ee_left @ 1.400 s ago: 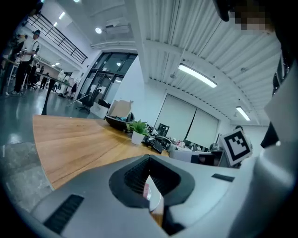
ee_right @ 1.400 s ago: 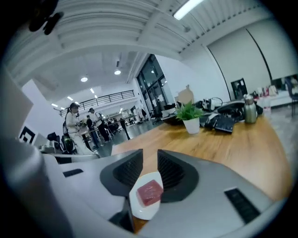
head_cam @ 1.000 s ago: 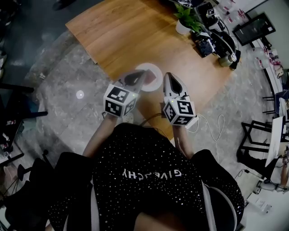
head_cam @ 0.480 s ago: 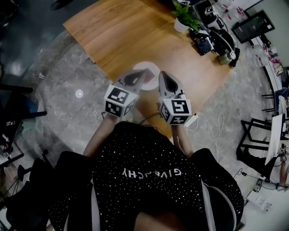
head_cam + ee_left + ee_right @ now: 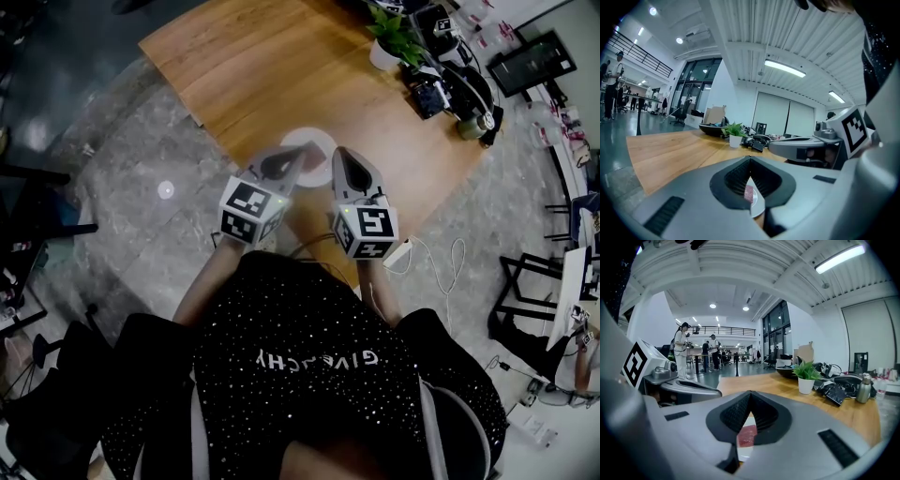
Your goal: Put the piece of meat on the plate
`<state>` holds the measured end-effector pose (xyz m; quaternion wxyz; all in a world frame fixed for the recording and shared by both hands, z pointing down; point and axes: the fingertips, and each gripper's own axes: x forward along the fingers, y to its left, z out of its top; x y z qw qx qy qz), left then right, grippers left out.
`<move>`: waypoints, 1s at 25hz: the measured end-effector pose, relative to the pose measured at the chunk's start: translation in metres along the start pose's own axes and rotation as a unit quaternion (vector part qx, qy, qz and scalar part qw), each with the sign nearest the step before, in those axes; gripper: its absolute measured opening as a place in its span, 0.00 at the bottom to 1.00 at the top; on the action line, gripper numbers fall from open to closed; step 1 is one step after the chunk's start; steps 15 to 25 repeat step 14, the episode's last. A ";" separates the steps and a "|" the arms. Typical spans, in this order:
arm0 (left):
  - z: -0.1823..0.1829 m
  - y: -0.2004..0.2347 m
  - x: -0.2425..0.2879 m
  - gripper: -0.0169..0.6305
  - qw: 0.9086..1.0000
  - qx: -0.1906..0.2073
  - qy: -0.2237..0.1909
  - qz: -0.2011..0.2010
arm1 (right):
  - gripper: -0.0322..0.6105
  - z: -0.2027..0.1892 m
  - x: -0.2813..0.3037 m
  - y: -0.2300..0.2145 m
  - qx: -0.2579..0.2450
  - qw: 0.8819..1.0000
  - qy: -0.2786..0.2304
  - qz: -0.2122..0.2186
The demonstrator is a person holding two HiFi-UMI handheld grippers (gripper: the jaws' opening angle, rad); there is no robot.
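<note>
The left gripper (image 5: 750, 159) and right gripper (image 5: 750, 393) are both closed tight and hold nothing. Just past them the piece of meat (image 5: 746, 436) lies on the white plate (image 5: 757, 206). It looks soft, light and slippery; pinch its edge.

Large open office or lab hall. Long wooden table (image 5: 281, 66); potted plant (image 5: 386, 42) and tangled electronics (image 5: 441, 84) at table's far end; beyond table, standing people (image 5: 682, 348), glass wall (image 5: 777, 336), balcony railing (image 5: 726, 329).

We see a small reddish slab of meat (image 5: 746, 436) lying flat on the round white plate (image 5: 317, 145), on the wooden table (image 5: 262, 66) near its edge.
</note>
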<state>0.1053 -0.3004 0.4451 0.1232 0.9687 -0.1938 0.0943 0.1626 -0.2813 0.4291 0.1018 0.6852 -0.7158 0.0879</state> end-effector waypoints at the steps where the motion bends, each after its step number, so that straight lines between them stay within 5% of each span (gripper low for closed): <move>1: 0.000 -0.001 0.000 0.04 1.000 0.001 0.000 0.000 | 0.07 0.000 0.000 0.000 0.000 1.000 0.000 0.001; 25: -0.005 -0.002 -0.002 0.04 1.000 0.005 0.004 0.007 | 0.07 -0.004 -0.002 -0.003 0.012 1.000 0.005 0.001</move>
